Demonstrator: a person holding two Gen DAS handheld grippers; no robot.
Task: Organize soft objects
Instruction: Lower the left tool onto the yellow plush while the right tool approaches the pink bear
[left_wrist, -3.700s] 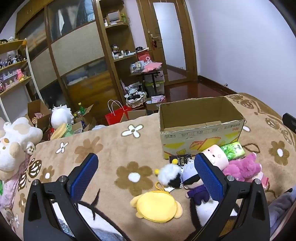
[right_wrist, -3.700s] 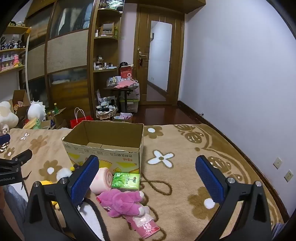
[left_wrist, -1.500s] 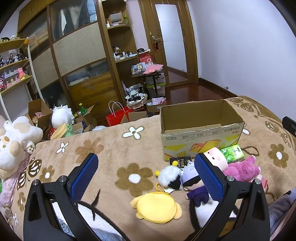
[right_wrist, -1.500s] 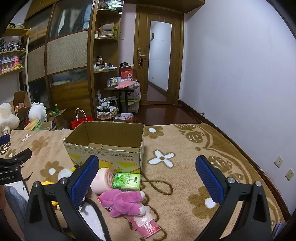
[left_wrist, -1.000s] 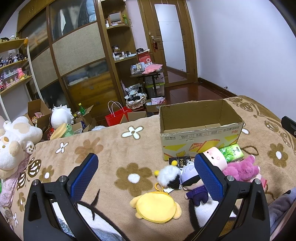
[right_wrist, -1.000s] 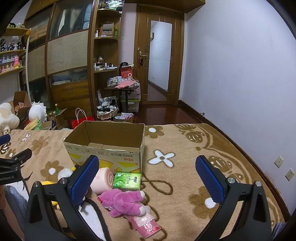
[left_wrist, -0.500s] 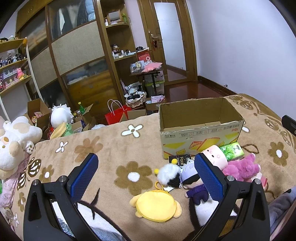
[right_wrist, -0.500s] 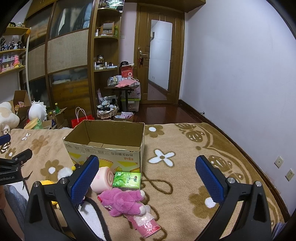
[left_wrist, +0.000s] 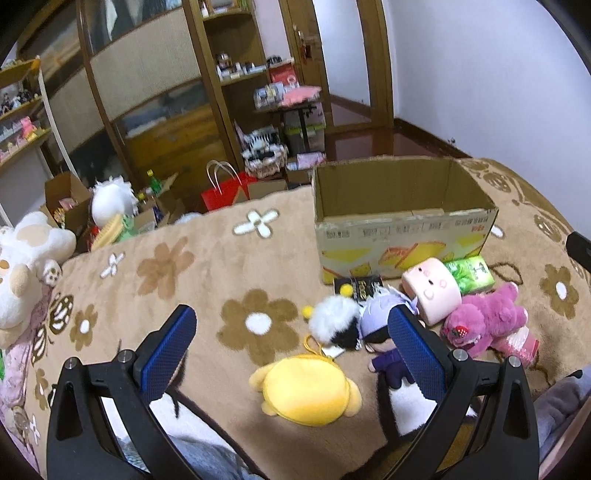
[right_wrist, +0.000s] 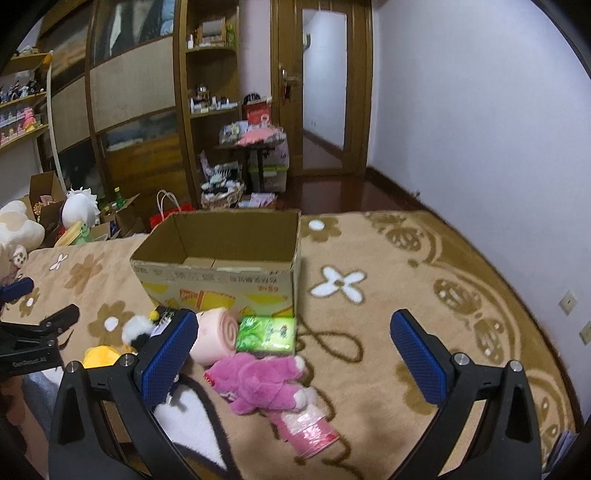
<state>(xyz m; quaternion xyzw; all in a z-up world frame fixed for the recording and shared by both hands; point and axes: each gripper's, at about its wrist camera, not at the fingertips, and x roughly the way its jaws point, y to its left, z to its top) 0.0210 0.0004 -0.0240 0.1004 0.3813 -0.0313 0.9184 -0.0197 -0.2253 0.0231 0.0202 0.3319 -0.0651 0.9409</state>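
We hold the left gripper (left_wrist: 291, 341) and the right gripper (right_wrist: 293, 350) spread wide and empty above the blanket (left_wrist: 192, 273), likely so either can drop onto a toy. The yellow plush (left_wrist: 304, 389) lies between the left pads, with the pink bear (right_wrist: 258, 376) at seven o'clock of the right gripper. The cardboard box (right_wrist: 221, 258) sits open at twelve o'clock just beyond the toys, with bare blanket to its right for moving.
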